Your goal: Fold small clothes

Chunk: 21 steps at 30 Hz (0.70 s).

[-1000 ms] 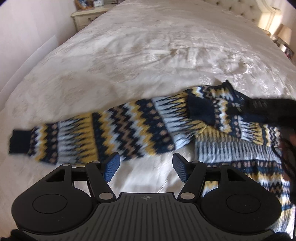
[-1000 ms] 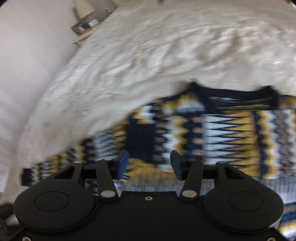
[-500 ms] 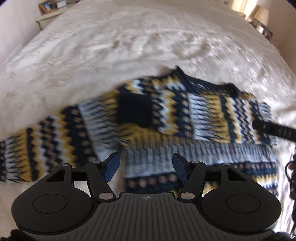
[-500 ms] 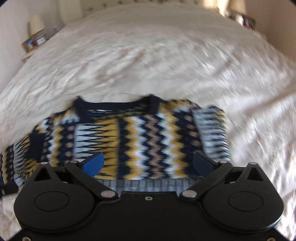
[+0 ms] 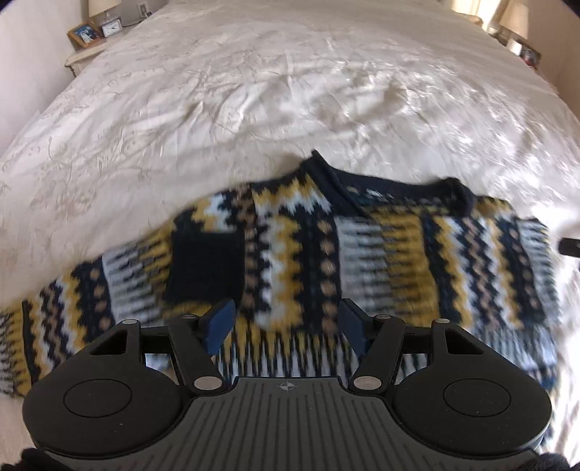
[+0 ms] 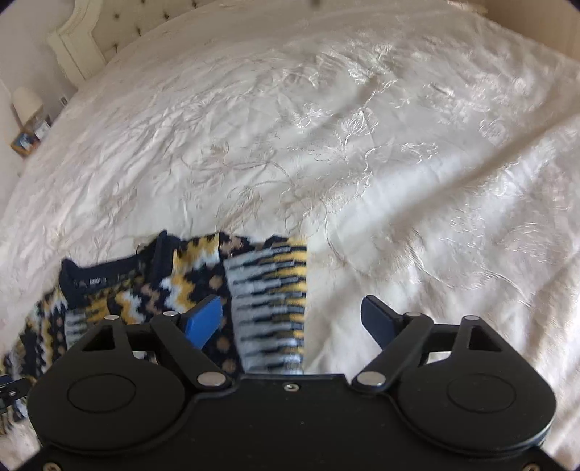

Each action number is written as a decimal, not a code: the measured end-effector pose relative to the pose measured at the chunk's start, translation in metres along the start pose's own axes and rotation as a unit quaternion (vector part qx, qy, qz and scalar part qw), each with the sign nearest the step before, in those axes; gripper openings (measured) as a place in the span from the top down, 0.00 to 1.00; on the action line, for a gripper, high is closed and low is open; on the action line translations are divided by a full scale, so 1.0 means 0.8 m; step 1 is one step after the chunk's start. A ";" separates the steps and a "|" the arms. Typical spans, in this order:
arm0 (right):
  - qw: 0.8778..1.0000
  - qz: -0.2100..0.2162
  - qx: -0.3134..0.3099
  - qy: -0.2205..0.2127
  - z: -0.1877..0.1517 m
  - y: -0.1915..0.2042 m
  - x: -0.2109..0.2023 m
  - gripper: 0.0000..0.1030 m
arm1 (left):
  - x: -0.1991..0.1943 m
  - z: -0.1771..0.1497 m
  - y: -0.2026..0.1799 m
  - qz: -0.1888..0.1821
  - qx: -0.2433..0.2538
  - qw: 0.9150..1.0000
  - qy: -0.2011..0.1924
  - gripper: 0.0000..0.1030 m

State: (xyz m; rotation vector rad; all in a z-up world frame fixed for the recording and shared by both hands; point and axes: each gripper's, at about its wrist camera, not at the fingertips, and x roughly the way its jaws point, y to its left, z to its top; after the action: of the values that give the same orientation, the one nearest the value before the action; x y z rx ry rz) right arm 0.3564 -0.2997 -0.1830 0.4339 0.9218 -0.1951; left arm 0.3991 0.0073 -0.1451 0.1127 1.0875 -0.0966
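A knitted sweater in navy, yellow and pale blue zigzags lies flat on the white bedspread. One sleeve is folded across the chest, its navy cuff lying on the body. The other sleeve trails off to the left. My left gripper hovers open over the sweater's chest with nothing between its pads. My right gripper is over the sweater's right edge. Its jaws are wide and closing, with fabric below them but none pinched. The sweater's lower hem is hidden behind both grippers.
A bedside table with a picture frame and a clock stands at the far left of the bed. Lamps stand at the far right, and a tufted headboard is at the bed's far end. Bare bedspread spreads right of the sweater.
Both grippers have swept rightwards along the sweater, from the sleeve side to the chest and right edge. The right gripper's jaws have spread wider; the left's gap is unchanged.
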 end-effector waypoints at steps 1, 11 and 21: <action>1.000 0.006 0.003 0.002 0.004 -0.004 0.007 0.18 | 0.010 0.003 -0.001 0.007 0.000 1.000 0.003 0.40; 0.997 0.052 0.031 0.040 0.012 -0.021 0.064 0.36 | 0.087 -0.017 0.016 0.017 -0.023 0.998 0.061 0.38; 0.998 0.022 -0.057 0.022 0.027 0.016 0.033 0.85 | 0.085 -0.020 0.008 0.028 -0.014 0.998 0.057 0.36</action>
State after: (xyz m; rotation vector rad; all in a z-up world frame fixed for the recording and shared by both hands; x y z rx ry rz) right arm 0.3920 -0.2971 -0.1896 0.3542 0.9608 -0.0917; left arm 0.4171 0.0143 -0.2129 0.1250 1.1992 -0.0257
